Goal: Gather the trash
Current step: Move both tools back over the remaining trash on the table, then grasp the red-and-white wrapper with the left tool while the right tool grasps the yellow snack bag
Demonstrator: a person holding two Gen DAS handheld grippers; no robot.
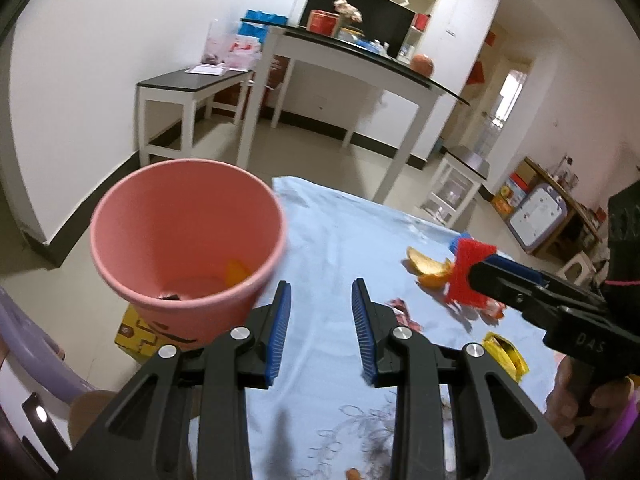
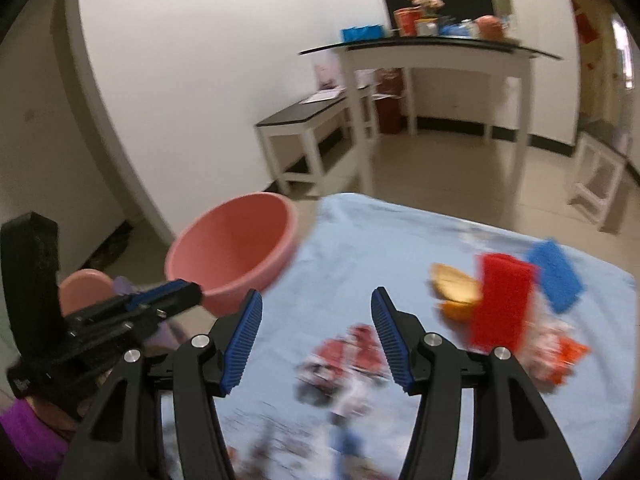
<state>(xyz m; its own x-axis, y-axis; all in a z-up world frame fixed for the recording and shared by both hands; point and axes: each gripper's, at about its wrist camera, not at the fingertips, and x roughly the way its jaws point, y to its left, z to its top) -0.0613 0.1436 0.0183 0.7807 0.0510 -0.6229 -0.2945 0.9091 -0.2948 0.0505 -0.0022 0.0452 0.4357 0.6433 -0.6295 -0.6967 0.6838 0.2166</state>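
A pink bin (image 1: 188,232) stands at the left edge of the blue-clothed table (image 1: 340,240), with an orange peel piece (image 1: 236,272) and dark scraps inside. It also shows in the right wrist view (image 2: 236,252). My left gripper (image 1: 322,332) is open and empty just right of the bin. My right gripper (image 2: 316,344) is open and empty above a red-and-white wrapper (image 2: 348,356). Orange peels (image 1: 430,268) lie on the cloth near a red sponge (image 2: 502,304) and a blue sponge (image 2: 554,276). A yellow wrapper (image 1: 506,354) lies at the right.
A crumpled red wrapper (image 2: 560,354) lies at the table's right. A purple chair (image 1: 36,356) and a yellow box (image 1: 134,334) sit left of the bin. White tables (image 1: 352,64) and a bench (image 1: 188,92) stand across the floor.
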